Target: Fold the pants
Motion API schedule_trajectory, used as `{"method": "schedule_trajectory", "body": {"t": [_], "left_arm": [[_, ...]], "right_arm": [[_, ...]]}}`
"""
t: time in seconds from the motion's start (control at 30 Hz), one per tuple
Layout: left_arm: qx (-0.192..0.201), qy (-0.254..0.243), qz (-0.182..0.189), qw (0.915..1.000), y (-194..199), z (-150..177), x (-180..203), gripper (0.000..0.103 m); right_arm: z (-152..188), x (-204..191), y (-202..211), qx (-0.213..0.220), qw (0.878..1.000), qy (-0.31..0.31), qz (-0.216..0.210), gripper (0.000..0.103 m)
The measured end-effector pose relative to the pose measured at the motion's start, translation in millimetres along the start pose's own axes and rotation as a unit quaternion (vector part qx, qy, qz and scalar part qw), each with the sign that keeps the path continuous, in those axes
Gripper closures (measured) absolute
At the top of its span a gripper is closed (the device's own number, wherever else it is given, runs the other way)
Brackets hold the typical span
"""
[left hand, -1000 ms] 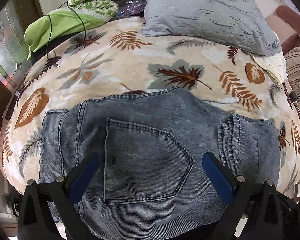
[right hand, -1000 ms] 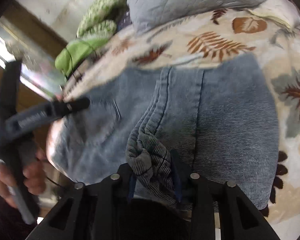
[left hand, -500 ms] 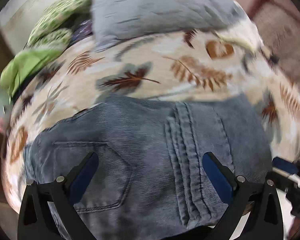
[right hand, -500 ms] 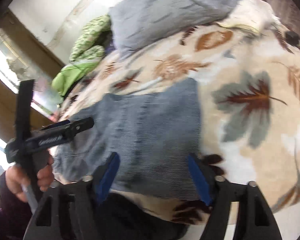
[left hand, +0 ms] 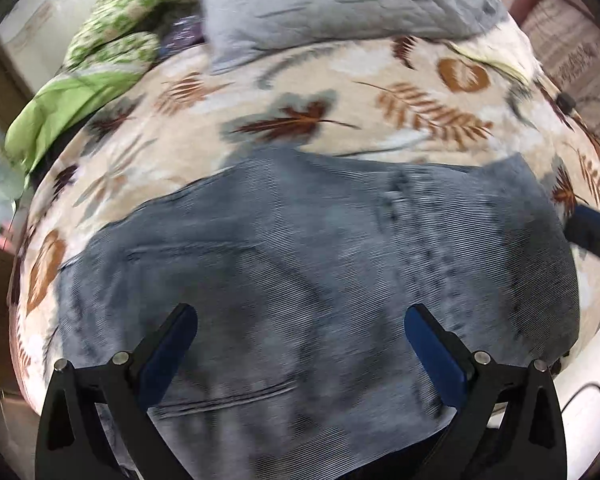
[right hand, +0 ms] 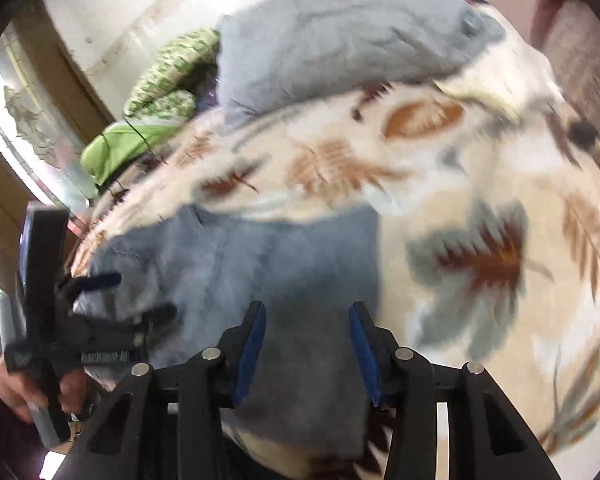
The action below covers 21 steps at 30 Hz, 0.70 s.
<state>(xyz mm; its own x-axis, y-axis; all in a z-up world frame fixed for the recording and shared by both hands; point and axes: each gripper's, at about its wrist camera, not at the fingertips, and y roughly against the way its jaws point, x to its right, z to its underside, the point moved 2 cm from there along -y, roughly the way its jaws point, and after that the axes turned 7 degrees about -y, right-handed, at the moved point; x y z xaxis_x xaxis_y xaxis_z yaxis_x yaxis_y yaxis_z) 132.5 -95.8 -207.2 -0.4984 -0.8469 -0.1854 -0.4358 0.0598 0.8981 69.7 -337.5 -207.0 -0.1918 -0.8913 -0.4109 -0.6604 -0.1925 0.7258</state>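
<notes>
The folded blue-grey jeans (left hand: 320, 280) lie flat on the leaf-print blanket (left hand: 300, 92) near the bed's front edge; they also show in the right wrist view (right hand: 260, 264). My left gripper (left hand: 300, 340) is open and empty, its jaws wide apart just above the jeans. My right gripper (right hand: 306, 340) is open and empty over the right end of the jeans; a part of it shows at the right edge of the left wrist view (left hand: 592, 232). The left gripper shows in a hand at the left of the right wrist view (right hand: 112, 296). Both views are blurred.
A grey pillow (left hand: 340, 0) lies at the head of the bed, with green patterned bedding (left hand: 112, 40) to its left. A wooden frame and window (right hand: 32, 120) stand at the left. A black cable (left hand: 588, 396) lies on the floor at the right.
My right gripper has let go of the bunched jeans fabric and opened. The bunched fold now lies flat. Both grippers have shifted right and back over the jeans.
</notes>
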Motion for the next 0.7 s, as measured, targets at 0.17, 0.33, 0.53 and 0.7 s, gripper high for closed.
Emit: {"method": "schedule_trajectory", "body": {"t": [0.17, 0.33, 0.53, 0.7], "left_arm": [[-0.002, 0.058, -0.024, 0.998, 13, 42, -61, 0.0], [-0.008, 0.115, -0.048, 0.9922, 30, 90, -117, 0.0], [-0.01, 0.169, -0.076, 0.9827, 44, 136, -172, 0.0], [-0.015, 0.213, -0.084, 0.9734, 50, 171, -204, 0.0]], "right_arm": [[-18, -27, -53, -0.035, 0.999, 0.014, -0.008, 0.057], [-16, -43, -102, -0.063, 0.995, 0.051, 0.049, 0.055], [-22, -60, -85, -0.061, 0.997, 0.04, 0.028, 0.055], [-1, -87, -103, -0.104, 0.989, 0.092, 0.059, 0.053]]}}
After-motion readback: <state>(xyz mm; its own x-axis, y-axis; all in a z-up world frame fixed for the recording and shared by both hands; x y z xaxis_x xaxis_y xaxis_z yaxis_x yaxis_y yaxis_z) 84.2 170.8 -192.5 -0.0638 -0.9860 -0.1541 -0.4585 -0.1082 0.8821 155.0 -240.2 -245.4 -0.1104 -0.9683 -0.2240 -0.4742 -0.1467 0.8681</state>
